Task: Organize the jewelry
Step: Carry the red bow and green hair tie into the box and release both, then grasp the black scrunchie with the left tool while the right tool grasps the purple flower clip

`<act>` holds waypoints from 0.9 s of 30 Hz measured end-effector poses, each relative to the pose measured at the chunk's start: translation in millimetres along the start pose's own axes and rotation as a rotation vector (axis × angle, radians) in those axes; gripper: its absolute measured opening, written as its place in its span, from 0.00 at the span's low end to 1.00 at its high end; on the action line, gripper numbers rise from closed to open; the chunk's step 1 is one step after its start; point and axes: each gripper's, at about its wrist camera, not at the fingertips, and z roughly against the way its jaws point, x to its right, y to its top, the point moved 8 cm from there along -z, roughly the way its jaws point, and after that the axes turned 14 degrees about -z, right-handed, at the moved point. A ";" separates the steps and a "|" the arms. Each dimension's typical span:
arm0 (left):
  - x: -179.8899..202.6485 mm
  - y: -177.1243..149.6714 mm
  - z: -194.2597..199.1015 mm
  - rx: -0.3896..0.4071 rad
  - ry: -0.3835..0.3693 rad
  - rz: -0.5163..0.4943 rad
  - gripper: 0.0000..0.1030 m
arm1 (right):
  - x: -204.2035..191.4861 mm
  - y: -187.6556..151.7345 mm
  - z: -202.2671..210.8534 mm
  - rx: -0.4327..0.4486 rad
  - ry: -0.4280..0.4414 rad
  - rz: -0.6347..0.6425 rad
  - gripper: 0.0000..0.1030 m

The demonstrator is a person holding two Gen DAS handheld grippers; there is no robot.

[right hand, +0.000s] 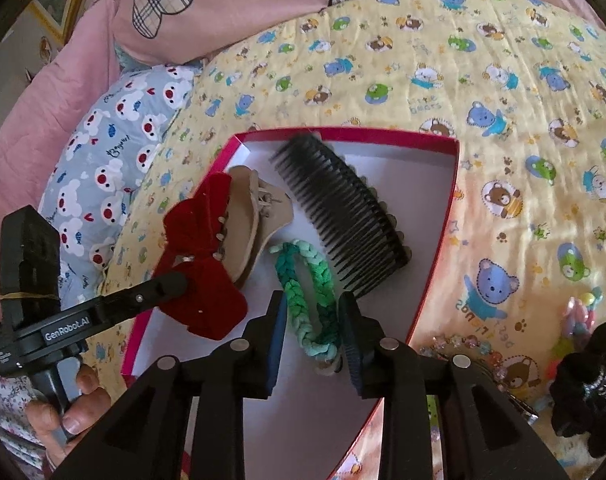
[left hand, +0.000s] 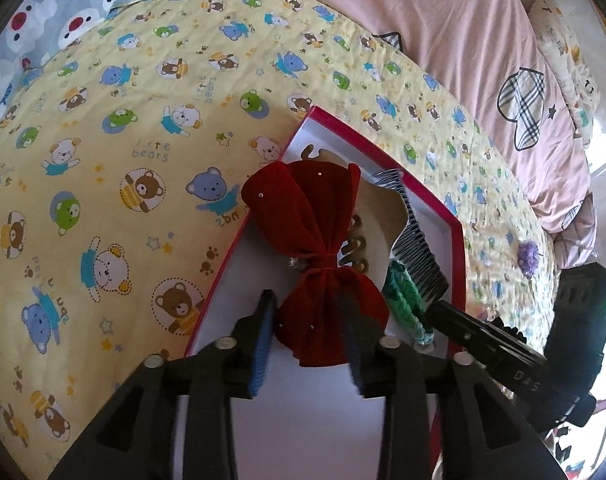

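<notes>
Red velvet bow (left hand: 317, 256): lies over the near-left part of the red-rimmed box (left hand: 457, 240), its lower lobe between the two fingers of the left gripper (left hand: 309, 338). Jaws parted; the right finger looks to touch the lobe, the left stands just clear, so whether they grip cannot be told.

Green braided band (right hand: 309, 300): flat on the white box floor, its pale looped end between the spread fingers of the right gripper (right hand: 313, 346), touching neither; jaws released.

Beige claw clip (right hand: 251, 224): partly under the bow, just left of the band.

Black comb (right hand: 343, 216): lies diagonally across the box, beside the band.

Box rests on a yellow bear-print quilt (left hand: 123, 160). Beaded trinkets (right hand: 459, 346) and a black scrunchie (right hand: 591, 392) lie on the quilt outside the box, to its right.
</notes>
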 end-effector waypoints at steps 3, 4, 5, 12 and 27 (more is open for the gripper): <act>4.0 -1.0 7.2 0.008 0.009 -0.014 0.47 | -2.5 0.3 16.2 0.020 0.020 0.004 0.38; 5.8 -1.4 9.8 0.010 0.014 -0.020 0.50 | -2.1 0.5 22.2 0.029 0.028 0.002 0.40; 9.6 -3.0 13.2 0.014 0.018 -0.027 0.52 | -0.9 0.5 28.2 0.037 0.033 -0.002 0.43; 31.5 -14.9 28.9 0.020 -0.002 -0.051 0.54 | 31.1 -4.8 76.0 0.089 0.021 -0.049 0.43; 95.2 -18.4 48.1 0.031 -0.008 -0.181 0.64 | 146.2 -15.3 162.2 0.201 -0.094 -0.205 0.46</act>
